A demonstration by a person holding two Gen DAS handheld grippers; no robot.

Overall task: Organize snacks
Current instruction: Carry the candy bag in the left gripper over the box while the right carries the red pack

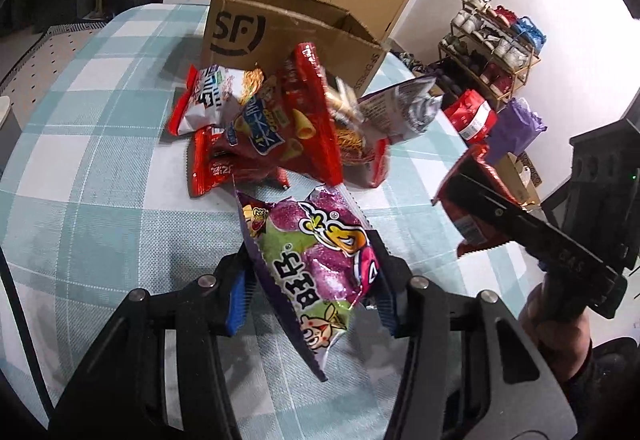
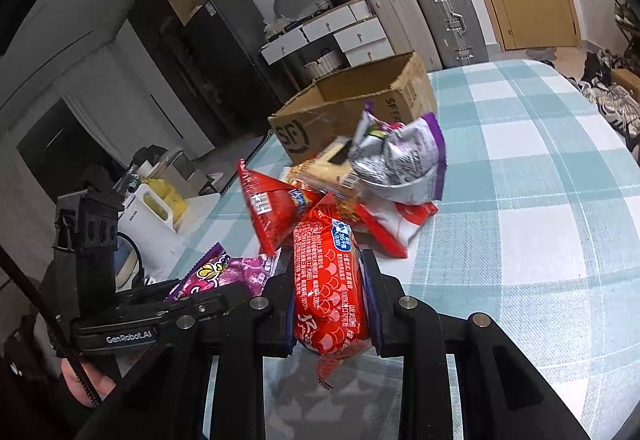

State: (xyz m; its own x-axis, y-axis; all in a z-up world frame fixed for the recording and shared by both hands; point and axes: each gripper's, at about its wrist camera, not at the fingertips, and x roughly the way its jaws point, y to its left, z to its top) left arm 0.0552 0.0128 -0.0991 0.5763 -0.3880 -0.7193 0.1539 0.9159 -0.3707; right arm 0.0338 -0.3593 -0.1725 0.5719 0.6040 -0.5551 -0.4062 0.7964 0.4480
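bench [image 1: 100, 144]: covered in a teal-and-white check cloth, carried the box and the snack heap; near edge cut off below both claws.
cardboard box [image 1: 280, 36]: stood open-topped behind the heap, marked "sf"; inside hidden from the left view, only partly seen from the right, so could not tell whether any snack lay in it.
snack heap [image 1: 272, 128]: mostly red packs piled against the box front, overlapping; lower packs half buried, count unclear, some blurred.
purple pack [image 1: 316, 264]: pinched across its middle in the left claw [image 1: 312, 300], clear of the cloth, lower corner dangling; best carried high over the heap before release above the box mouth.
red pack [image 2: 328, 288]: clamped by its sides in the right claw [image 2: 330, 304], upright, bottom seal hanging below the pads; best brought in after the purple one, not crowding the same opening.
claw spacing: both narrow and gripping; better kept apart on the way to the box, since both sat close beside each other.
print: small text on the packs too fine to read.
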